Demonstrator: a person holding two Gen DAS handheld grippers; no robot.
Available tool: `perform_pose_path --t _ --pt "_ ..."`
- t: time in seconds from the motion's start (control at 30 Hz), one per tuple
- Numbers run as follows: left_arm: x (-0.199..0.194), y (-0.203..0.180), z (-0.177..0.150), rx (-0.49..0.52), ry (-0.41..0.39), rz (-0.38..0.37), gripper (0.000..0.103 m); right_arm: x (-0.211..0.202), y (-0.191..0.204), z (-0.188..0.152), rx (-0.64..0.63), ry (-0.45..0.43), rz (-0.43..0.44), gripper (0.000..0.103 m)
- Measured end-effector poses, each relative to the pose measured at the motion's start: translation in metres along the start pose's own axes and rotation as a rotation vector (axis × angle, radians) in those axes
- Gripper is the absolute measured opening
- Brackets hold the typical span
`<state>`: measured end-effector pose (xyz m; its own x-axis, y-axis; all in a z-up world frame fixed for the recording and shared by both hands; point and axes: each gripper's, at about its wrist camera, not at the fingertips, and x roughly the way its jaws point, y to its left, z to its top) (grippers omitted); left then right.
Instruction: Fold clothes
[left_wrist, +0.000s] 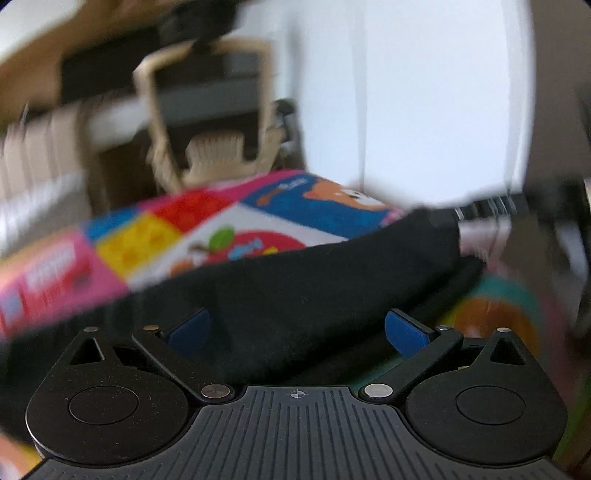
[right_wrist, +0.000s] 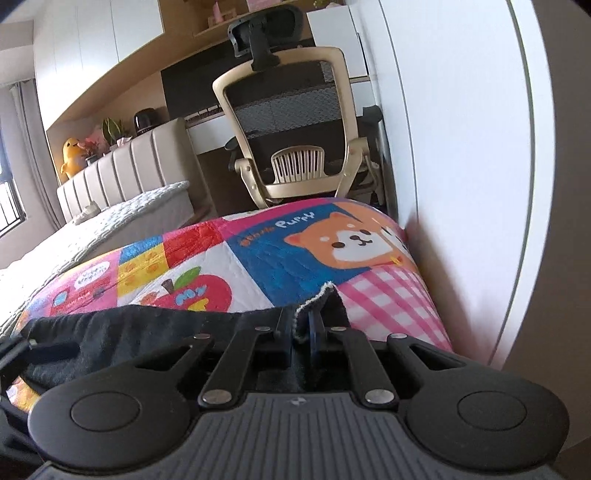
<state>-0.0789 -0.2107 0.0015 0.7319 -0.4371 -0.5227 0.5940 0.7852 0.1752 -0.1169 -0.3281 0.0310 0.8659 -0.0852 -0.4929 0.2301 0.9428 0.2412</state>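
- Two grippers are mine, one in each hand, and both reach over one colourful quilt (right_wrist: 258, 258) printed with patchwork squares.
- One black garment (left_wrist: 295, 288) lies across the quilt's near part; in the left wrist view it stretches from the lower left to the right, where it meets my other tool at the picture's edge.
- My left gripper (left_wrist: 297, 328) stands spread wide, its two blue pads (left_wrist: 404, 334) well apart with the black cloth lying between and beneath them; whether either pad touches the fabric I cannot tell, for that picture is blurred.
- My right gripper (right_wrist: 301, 338) is pressed together, pinching one edge of the black garment; a pale stitched hem pokes up just above the fingertips.
- On the quilt I count one orange puppy face on a blue square, one red apple, and one pink checked square.
- One beige office chair (right_wrist: 291, 129) with a black headrest stands beyond the quilt, at one desk.
- One bed with a padded headboard (right_wrist: 125, 173) sits at the left, and one yellow plush toy (right_wrist: 72, 155) behind it.
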Motion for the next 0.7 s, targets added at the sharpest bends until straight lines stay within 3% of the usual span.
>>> perform_pose_path --t 0.07,0.13,0.17,0.3,0.4,0.47,0.5,0.53,0.57,0.7 --pt "-0.003 -0.012 -0.001 0.151 -0.016 0.006 0.096 -0.001 -0.003 -0.001 0.012 0.009 0.0 0.008" --pt "0.002 -0.019 -0.002 0.238 -0.003 0.02 0.069 -0.001 -0.006 -0.004 0.031 0.015 0.001 0.008" --pt "0.008 -0.019 -0.003 0.255 0.017 0.025 0.066 0.0 -0.008 -0.005 0.042 0.018 0.003 0.009" --pt "0.023 -0.012 -0.001 0.248 0.054 0.011 0.066 0.001 -0.012 -0.008 0.059 0.033 0.011 0.01" --pt "0.024 -0.014 -0.001 0.282 0.054 0.017 0.073 0.003 -0.015 -0.01 0.07 0.042 0.02 0.01" --pt "0.023 -0.012 -0.002 0.278 0.057 0.0 0.07 0.002 -0.015 -0.011 0.075 0.038 0.023 0.01" --pt "0.023 -0.01 -0.002 0.264 0.061 -0.019 0.057 0.001 -0.015 -0.011 0.079 0.031 0.025 0.008" --pt "0.023 -0.008 -0.002 0.251 0.066 -0.038 0.03 0.0 -0.015 -0.011 0.081 0.023 0.027 0.008" --pt "0.022 -0.006 -0.002 0.237 0.069 -0.055 0.02 -0.001 -0.015 -0.01 0.084 0.016 0.029 0.007" --pt "0.012 0.0 0.003 0.173 0.062 -0.067 0.01 -0.011 -0.016 -0.006 0.084 -0.011 0.042 0.006"
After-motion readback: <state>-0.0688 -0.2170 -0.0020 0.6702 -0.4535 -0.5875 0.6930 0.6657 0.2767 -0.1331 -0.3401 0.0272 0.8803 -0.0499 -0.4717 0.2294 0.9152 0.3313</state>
